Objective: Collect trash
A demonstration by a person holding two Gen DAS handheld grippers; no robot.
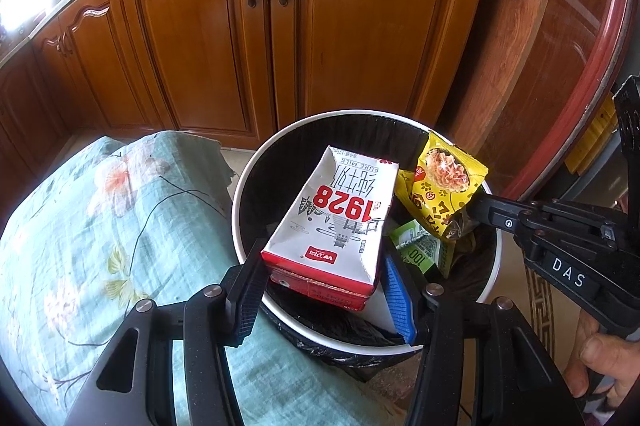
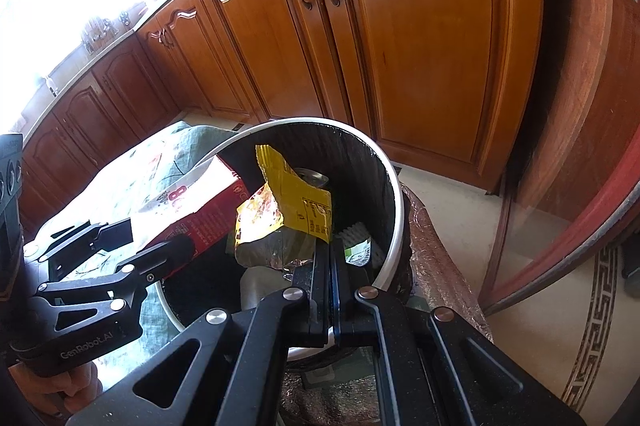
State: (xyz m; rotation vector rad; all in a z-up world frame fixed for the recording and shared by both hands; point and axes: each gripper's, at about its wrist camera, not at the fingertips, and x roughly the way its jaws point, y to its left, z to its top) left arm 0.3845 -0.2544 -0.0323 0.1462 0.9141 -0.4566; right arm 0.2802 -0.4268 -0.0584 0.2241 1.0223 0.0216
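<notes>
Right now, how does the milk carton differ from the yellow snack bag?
The milk carton is a stiff white-and-red box; the yellow snack bag is crumpled foil. The left claw holds the carton, the right claw pinches the bag. Both hang over the trash bin.

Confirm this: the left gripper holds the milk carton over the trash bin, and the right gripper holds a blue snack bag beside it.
One detail is wrong. The snack bag is yellow, not blue, as the left wrist view shows. The rest stands: the left gripper holds the milk carton over the trash bin, and the right gripper pinches the bag beside it.
</notes>
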